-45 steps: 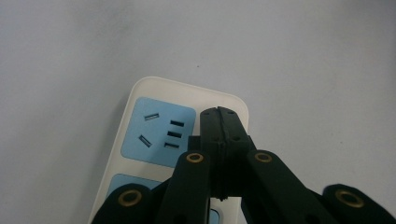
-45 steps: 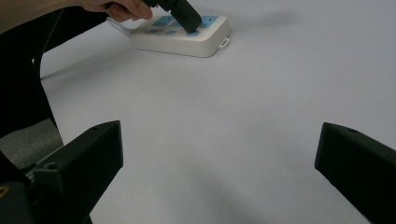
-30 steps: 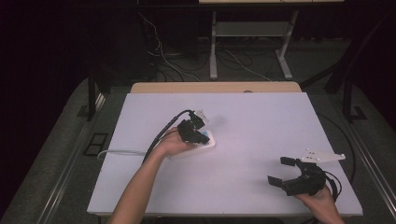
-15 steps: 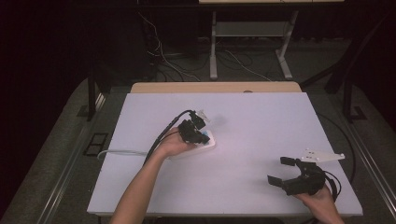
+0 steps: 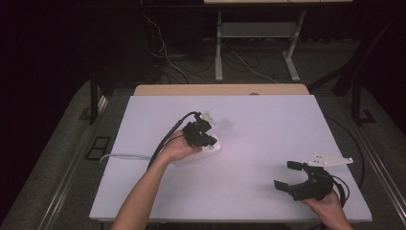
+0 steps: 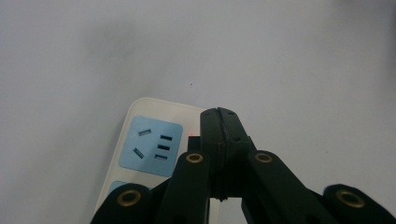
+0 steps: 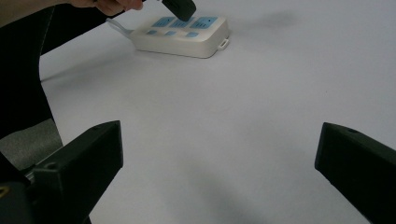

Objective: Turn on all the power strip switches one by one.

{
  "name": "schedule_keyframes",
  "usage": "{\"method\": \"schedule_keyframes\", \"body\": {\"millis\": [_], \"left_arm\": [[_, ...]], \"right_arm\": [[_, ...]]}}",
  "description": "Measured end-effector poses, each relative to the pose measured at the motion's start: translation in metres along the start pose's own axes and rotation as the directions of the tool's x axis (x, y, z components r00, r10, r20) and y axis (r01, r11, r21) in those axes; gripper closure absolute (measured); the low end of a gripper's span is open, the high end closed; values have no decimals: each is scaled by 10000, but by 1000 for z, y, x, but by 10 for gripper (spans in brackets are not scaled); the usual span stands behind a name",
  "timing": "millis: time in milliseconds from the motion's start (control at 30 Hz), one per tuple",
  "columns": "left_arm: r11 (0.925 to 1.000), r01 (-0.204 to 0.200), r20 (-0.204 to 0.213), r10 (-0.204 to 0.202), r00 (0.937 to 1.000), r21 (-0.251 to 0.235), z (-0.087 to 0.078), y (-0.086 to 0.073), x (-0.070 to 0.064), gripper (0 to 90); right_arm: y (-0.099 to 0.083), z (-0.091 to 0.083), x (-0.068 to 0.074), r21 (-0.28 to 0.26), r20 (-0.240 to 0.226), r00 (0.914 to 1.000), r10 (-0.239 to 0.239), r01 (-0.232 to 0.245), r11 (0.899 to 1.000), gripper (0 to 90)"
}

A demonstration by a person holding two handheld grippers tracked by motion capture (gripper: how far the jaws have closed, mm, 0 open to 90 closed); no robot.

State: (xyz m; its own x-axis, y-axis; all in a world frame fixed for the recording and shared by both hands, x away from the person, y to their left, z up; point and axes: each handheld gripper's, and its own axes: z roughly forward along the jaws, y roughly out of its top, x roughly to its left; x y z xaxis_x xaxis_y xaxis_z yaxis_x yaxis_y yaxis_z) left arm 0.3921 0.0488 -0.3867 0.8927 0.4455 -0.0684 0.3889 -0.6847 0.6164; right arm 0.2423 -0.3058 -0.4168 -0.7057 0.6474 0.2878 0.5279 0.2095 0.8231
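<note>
A white power strip (image 5: pixel 214 149) with blue socket faces lies left of the table's middle; its white cord (image 5: pixel 119 156) runs off to the left. My left gripper (image 5: pixel 209 141) is directly over the strip, shut with nothing between its jaws. In the left gripper view the closed tip (image 6: pixel 218 113) hovers beside a blue socket (image 6: pixel 150 146) of the power strip (image 6: pixel 140 109), and a small red light (image 6: pixel 191 136) glows next to the tip. My right gripper (image 5: pixel 288 175) rests near the front right, open. In the right gripper view its jaws (image 7: pixel 217 156) stand wide apart, facing the power strip (image 7: pixel 187 42).
The white tabletop (image 5: pixel 273 124) has bare room between the strip and the right gripper and along the back. A wooden edge (image 5: pixel 220 89) borders the far side. Cables and a metal stand (image 5: pixel 253 33) are on the floor beyond.
</note>
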Motion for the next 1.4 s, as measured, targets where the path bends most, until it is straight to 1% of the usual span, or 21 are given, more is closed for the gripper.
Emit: {"method": "schedule_keyframes", "body": {"millis": [100, 200, 267, 300, 367, 400, 500, 567, 600, 633, 733, 900, 1100, 1133, 1200, 1267, 1300, 1333, 1400], "left_arm": [[9997, 84, 14, -84, 10000, -246, -8, 0, 0, 888], [9988, 95, 27, -94, 10000, -477, -15, 0, -1, 845], [9975, 164, 3, -164, 9999, -685, -21, 0, -2, 821], [9969, 233, 20, -233, 9997, -755, -24, 0, -2, 792], [9944, 438, 271, -414, 9988, -966, -30, -1, -2, 695], [9932, 479, 300, -450, 9985, -1057, -33, -2, -2, 638], [9899, 663, 281, -633, 9976, -1250, -40, -4, -3, 442], [9879, 808, 155, -794, 9967, -1322, -44, -6, -4, 304], [9885, 775, 172, -759, 9970, -1302, -46, -8, -4, 238], [9881, 830, 166, -815, 9965, -1298, -48, -9, -4, 140], [9869, 1005, 183, -990, 9949, -1265, -54, -14, -5, 0], [9768, 1268, -86, -1302, 9914, -1728, -66, -25, -8, 0], [9629, 1464, -389, -1591, 9865, -2269, -80, -44, -11, 0], [9611, 1501, -420, -1640, 9856, -2320, -82, -48, -12, 0], [9608, 1474, -579, -1652, 9846, -2346, -84, -55, -14, 0], [9568, 1580, -624, -1781, 9820, -2440, -85, -61, -15, 0], [9557, 1579, -642, -1789, 9818, -2483, -86, -64, -15, 0], [9519, 1678, -650, -1902, 9796, -2564, -86, -68, -16, 0], [9492, 1744, -665, -1980, 9780, -2619, -87, -75, -18, 0]], "right_arm": [[0, 0, 1, 5, -16, 10000, 0, 0, 10000, 8], [0, 0, 0, -33, -16, 10000, -15, 15, 10000, 8], [0, 0, 0, -36, -8, 10000, 0, 0, 10000, 8], [0, 0, 0, -41, -5, 10000, 0, 0, 10000, 8], [0, 0, 0, -50, -9, 10000, -7, 7, 10000, 8], [0, 0, 0, -53, -11, 10000, -3, 3, 10000, 8], [1, 0, 1, -62, -18, 10000, -2, 2, 10000, 8], [1, 0, 1, -53, -23, 10000, 5, -5, 10000, 8], [1, 0, 1, -55, -25, 10000, 9, -10, 10000, 8], [1, 0, 1, -61, -29, 10000, 15, -16, 10000, 8], [1, 0, 1, -80, -34, 10000, 26, -27, 10000, 8], [1, 0, 1, -110, -33, 10000, 51, -51, 9999, 8], [1, 0, 1, -111, -29, 10000, 49, -49, 9999, 8], [1, 0, 1, -110, -34, 10000, 53, -53, 9999, 8], [1, 0, 1, -88, -52, 10000, 76, -76, 9999, 8], [1, 1, 1, -50, -77, 9999, 107, -108, 9999, 8], [1, 1, 1, -36, -84, 9999, 109, -109, 9999, 8], [1, 1, 2, -9, -88, 9999, 122, -122, 9999, 8], [1, 2, 2, 1, -102, 9999, 117, -117, 9999, 8]]}}
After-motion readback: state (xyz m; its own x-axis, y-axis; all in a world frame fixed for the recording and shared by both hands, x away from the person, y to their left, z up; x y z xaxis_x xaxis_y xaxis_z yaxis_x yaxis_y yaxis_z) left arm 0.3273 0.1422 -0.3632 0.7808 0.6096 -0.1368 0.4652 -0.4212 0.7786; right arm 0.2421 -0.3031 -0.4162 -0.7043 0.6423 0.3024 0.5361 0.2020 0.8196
